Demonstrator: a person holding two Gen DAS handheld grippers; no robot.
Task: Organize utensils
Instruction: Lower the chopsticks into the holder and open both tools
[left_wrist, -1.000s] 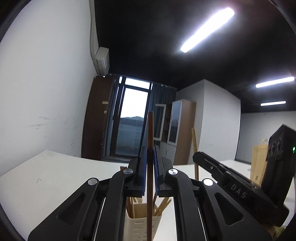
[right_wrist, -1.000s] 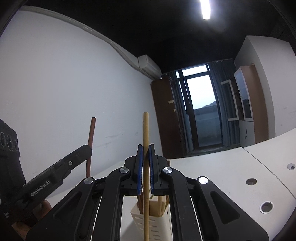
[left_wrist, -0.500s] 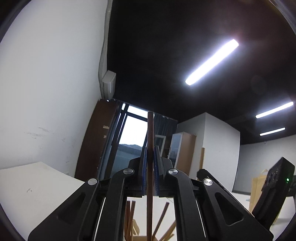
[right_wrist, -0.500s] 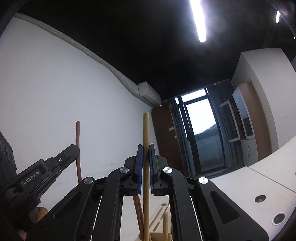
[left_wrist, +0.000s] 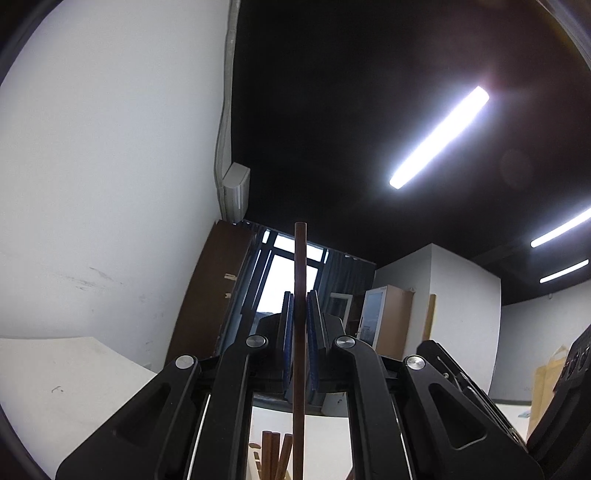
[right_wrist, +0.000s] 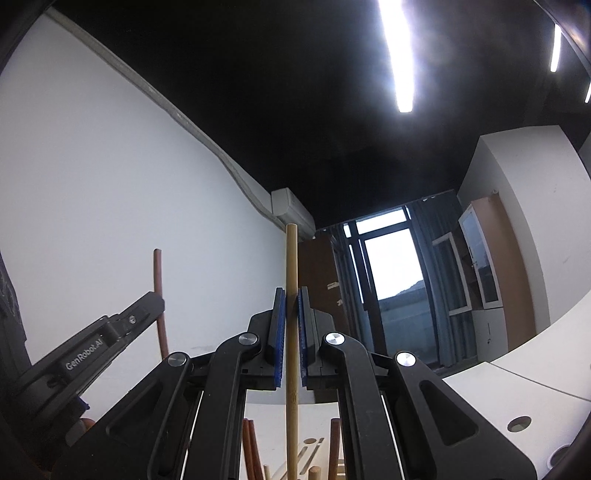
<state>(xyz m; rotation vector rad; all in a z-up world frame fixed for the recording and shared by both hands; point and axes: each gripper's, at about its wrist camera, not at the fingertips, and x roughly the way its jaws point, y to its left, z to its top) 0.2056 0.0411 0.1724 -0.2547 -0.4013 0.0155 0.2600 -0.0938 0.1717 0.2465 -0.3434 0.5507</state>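
My left gripper is shut on a dark brown chopstick held upright; it also shows in the right wrist view at the left. My right gripper is shut on a light wooden chopstick, also upright. Below each gripper the tops of several chopsticks stand in a holder that is out of sight. The right gripper's body shows at the right in the left wrist view.
A white table with round cable holes lies below. A white wall is to the left, a window, a brown door and a cabinet behind. A paper bag stands at the right.
Both grippers have tilted upward with their chopsticks. The white holder has dropped out of view; only the tops of the standing chopsticks remain at the bottom edge.
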